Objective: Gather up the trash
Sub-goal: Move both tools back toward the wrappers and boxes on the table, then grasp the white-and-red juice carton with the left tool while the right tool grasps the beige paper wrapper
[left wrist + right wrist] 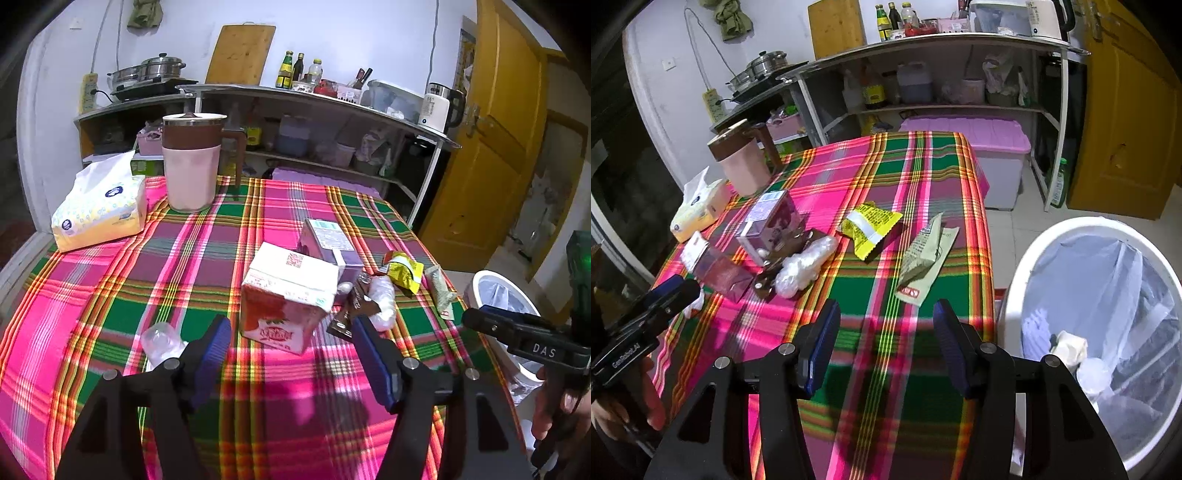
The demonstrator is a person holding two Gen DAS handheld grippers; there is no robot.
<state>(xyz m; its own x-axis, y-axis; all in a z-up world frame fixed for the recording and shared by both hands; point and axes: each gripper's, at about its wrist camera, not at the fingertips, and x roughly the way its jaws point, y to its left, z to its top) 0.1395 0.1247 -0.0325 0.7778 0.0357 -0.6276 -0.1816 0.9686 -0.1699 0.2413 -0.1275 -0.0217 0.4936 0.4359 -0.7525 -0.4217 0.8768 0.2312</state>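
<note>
Hovering over the plaid tablecloth [280, 387], the left gripper [291, 343] stands with jaws wide apart and empty; the red-and-white carton [284, 299] lies just ahead of them, a clear plastic cup [159, 341] beside the left finger. The right gripper [884, 332] is likewise spread, holding nothing. Only the right wrist view looks into the white bin [1034, 258], lined with a clear bag, crumpled scraps at its bottom, standing off the table's right edge. Farther on lie the beige wrapper [923, 254], its long axis running away and slightly right, the yellow packet [871, 229] and purple box [768, 225]. Beyond: a pink jug [190, 162], tissue pack [99, 214], metal shelving [332, 99], yellow door [491, 129].
</note>
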